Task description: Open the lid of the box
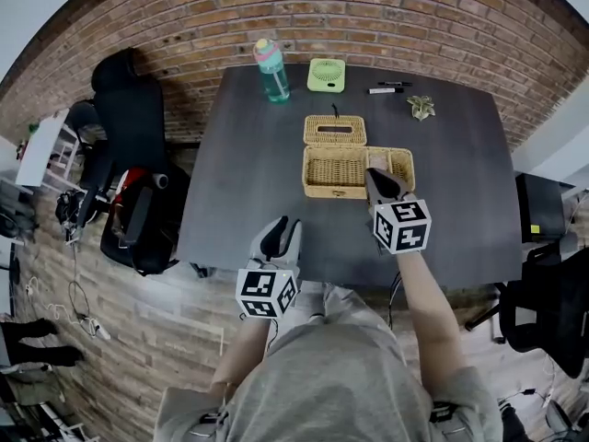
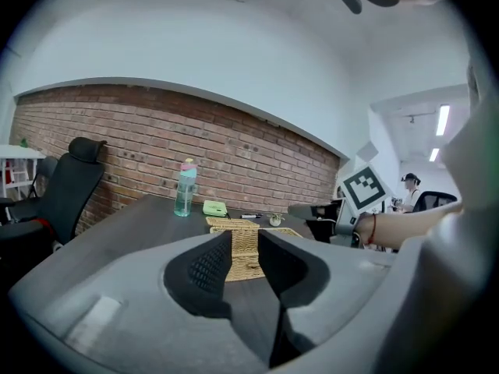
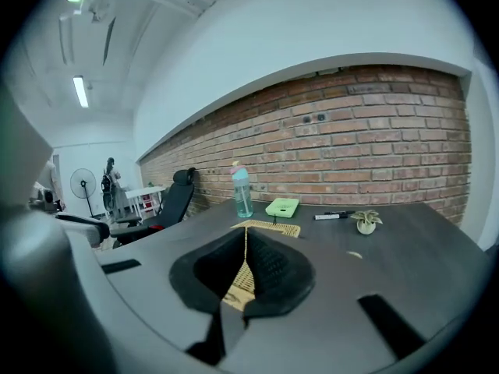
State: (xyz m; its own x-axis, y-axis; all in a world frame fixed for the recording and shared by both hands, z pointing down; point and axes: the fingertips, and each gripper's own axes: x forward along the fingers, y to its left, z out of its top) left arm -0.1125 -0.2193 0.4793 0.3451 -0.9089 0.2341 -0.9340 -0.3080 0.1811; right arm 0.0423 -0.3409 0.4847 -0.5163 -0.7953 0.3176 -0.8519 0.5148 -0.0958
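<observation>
A wicker box (image 1: 354,171) stands open in the middle of the dark table (image 1: 241,191), its flat wicker lid (image 1: 335,130) laid back behind it. Just above the box's right part hangs my right gripper (image 1: 376,175), shut with nothing between its jaws; past them the right gripper view shows the lid (image 3: 274,228). My left gripper (image 1: 282,225) is over the table's front edge, short of the box and apart from it. It stands open and holds nothing; the left gripper view shows the box (image 2: 245,257) beyond the gap.
At the table's far edge stand a teal bottle (image 1: 271,70), a green fan (image 1: 326,75), markers (image 1: 386,88) and a small plant (image 1: 421,107). A black office chair (image 1: 129,109) and bags are at the left, another chair (image 1: 543,311) at the right. A brick wall runs behind.
</observation>
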